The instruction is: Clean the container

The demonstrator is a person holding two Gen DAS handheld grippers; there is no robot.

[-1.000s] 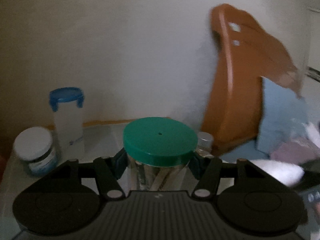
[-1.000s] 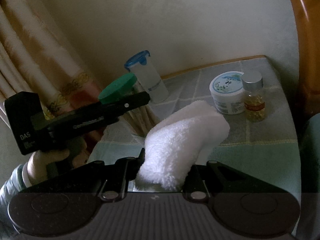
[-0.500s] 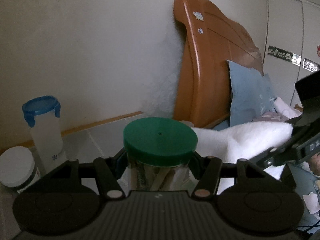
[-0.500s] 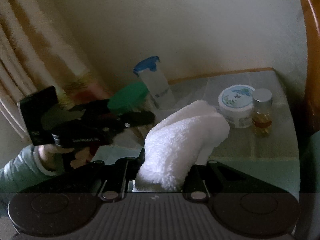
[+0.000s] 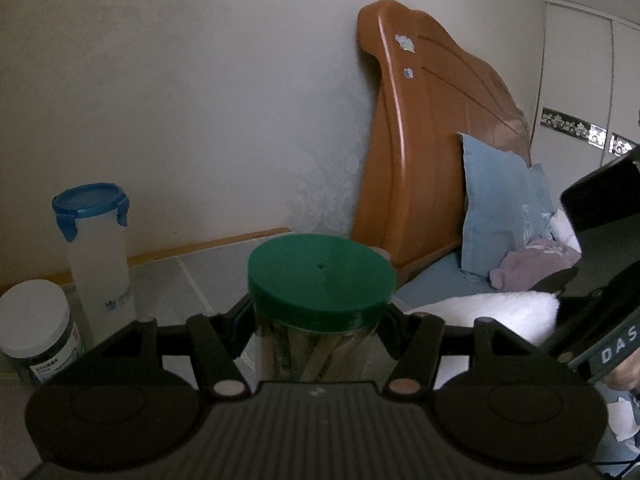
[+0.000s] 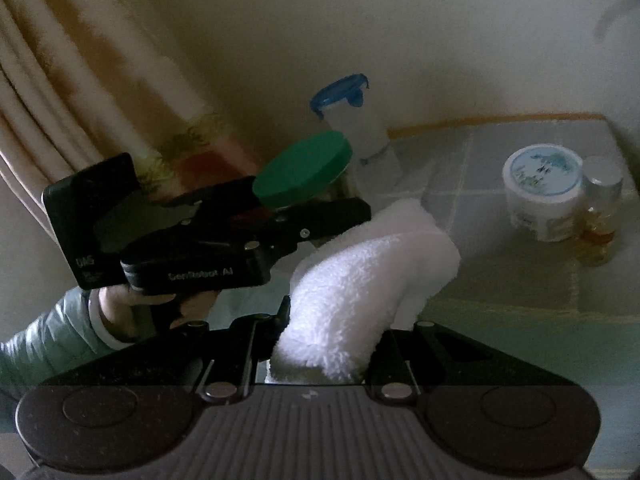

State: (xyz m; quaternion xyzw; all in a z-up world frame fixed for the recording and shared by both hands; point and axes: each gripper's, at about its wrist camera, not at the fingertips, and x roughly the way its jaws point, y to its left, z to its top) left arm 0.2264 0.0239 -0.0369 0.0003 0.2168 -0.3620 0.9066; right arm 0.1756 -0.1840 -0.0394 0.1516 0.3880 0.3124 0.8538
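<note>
Left gripper [image 5: 320,320]: at the bottom centre of its own view, its fingers were closed on the green-lidded jar [image 5: 320,304], gripping just under the lid.
Right gripper [image 6: 328,340]: pinched tight on the white towel [image 6: 360,280], low in the middle of its frame.
Container's place: held up off the tiled tabletop [image 6: 500,272], left of centre in the right wrist view, with the towel's tip just beside it; whether cloth and jar actually touched was hard to tell in the dim light.
Risk of slipping: the jar's wall looked clear, smooth and round, so a sideways wipe would likely twist it in the grip or push it out.
Risk of spilling: pale sticks stood inside; the lid being rubbed loose would let them fall.
Risk to neighbours: the blue-capped bottle [image 5: 96,256], white-lidded tub [image 6: 542,192] and small amber bottle [image 6: 600,216] stood near and could be knocked.
Towel: thick, fluffy, folded into a soft roll.
Lid: flat matt plastic disc with a tiny centre hole.
</note>
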